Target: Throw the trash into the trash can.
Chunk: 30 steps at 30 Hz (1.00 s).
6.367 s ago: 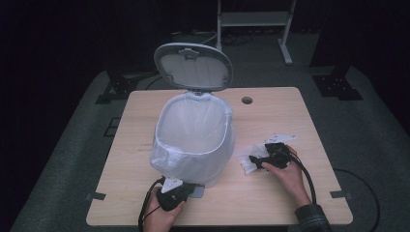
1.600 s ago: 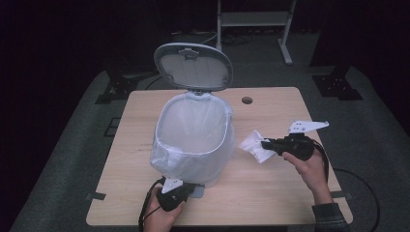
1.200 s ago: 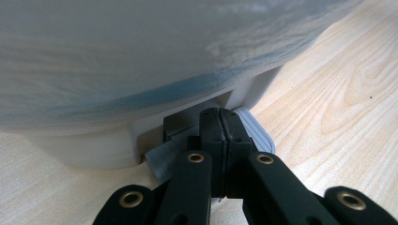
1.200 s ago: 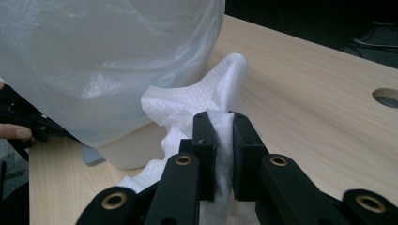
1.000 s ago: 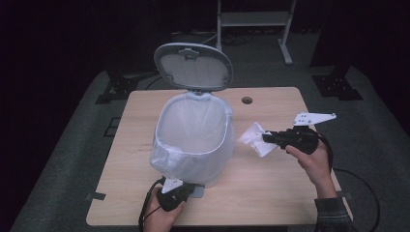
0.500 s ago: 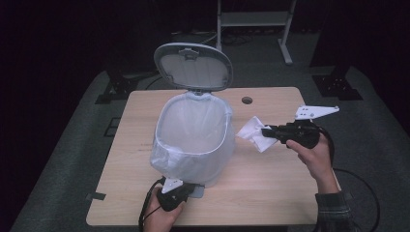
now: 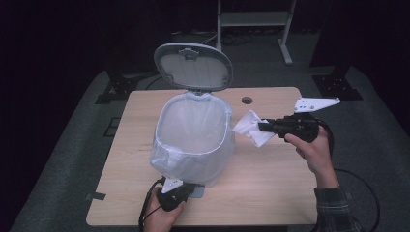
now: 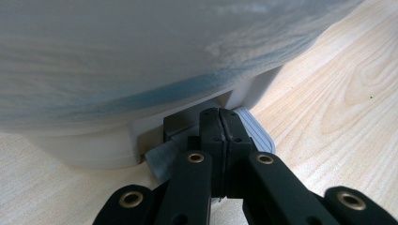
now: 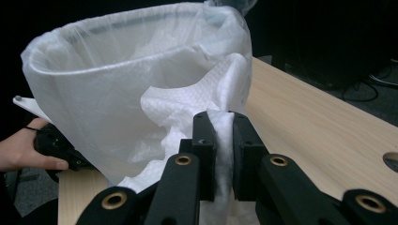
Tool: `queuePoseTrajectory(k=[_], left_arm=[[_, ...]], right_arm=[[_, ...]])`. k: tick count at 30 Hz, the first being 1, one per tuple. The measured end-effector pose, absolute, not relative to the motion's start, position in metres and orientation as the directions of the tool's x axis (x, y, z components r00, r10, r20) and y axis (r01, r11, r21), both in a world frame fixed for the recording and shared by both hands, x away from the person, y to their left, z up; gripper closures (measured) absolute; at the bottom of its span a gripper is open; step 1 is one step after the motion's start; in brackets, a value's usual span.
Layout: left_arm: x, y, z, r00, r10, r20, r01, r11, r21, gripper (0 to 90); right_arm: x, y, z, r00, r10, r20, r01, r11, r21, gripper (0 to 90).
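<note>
Down at the near edge, the left gripper (image 7: pixel 180 191), jaws shut, presses the bin's pedal (image 8: pixel 251 131), apparently to keep the lid (image 7: pixel 193 66) raised. Rightward, the bag-lined bin (image 7: pixel 193 137) stands open. The right gripper (image 7: pixel 263 127) pinches a crumpled paper towel (image 7: pixel 250 127) just beside the rim, its length pointing binward.

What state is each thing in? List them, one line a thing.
Bin lid: open, tipped up.
Bin bag: fitted in the bin, folded over its rim.
Pedal: under the left gripper's tips.
Left gripper: shut, tips on the pedal.
Right gripper: shut on the paper towel.
Paper towel: crumpled, held in the air beside the bin's rim.
</note>
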<state>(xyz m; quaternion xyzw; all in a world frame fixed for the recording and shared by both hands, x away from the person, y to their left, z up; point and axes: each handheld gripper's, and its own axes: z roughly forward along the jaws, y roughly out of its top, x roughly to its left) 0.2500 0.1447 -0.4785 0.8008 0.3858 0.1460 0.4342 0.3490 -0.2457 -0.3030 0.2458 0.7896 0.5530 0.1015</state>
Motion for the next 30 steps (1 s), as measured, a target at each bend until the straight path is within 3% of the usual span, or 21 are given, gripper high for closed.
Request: queuePoseTrajectory(k=[30], left_arm=[[0.25,0.144,-0.478,0.659,0.746,-0.1,0.491,-0.327,0.807,89.7]], right_arm=[[0.351,-0.212,-0.249,-0.905,0.421,0.053,0.172,0.249,0.953,81.6]])
